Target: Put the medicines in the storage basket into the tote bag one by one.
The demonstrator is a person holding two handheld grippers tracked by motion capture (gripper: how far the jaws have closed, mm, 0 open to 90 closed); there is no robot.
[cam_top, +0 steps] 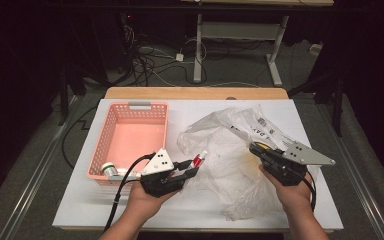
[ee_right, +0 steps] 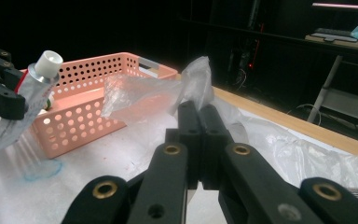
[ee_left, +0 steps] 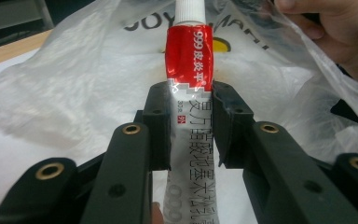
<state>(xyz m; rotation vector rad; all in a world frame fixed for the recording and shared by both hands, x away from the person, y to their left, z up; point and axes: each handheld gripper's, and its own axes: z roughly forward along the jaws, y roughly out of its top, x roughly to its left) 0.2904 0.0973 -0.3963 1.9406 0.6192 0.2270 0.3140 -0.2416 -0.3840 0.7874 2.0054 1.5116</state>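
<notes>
High view: the left gripper point(cam_top: 189, 169) sat just beside the pink basket point(cam_top: 111, 131) on the white table point(cam_top: 80, 210), and the right gripper point(cam_top: 258, 150) was dug into the clear plastic bag point(cam_top: 230, 165) further off to the side.
Left gripper view: close enough to read "999" on the red band of the ointment tube point(ee_left: 189, 56), with the white cap at the far end pointing toward the bag point(ee_left: 74, 84); a hand point(ee_left: 335, 32) gripped the bag's edge beyond the cap.
Right gripper view: the basket's perforated wall point(ee_right: 79, 116) from the side, the tube point(ee_right: 32, 88) tilted with its cap uppermost, and a pinched fold of bag point(ee_right: 191, 84) rising above the fingertips.
Left fingers: partly closed, both pads point(ee_left: 158, 121) clamped on the tube's silver body just below the red band.
Right fingers: clenched tight together, nipping the thin film of the bag at their tips.
Tube: between the 2 left fingers, cap ahead of them, near the bag's mouth.
Basket contents: a small white-capped jar point(cam_top: 109, 169) behind the left fingers.
</notes>
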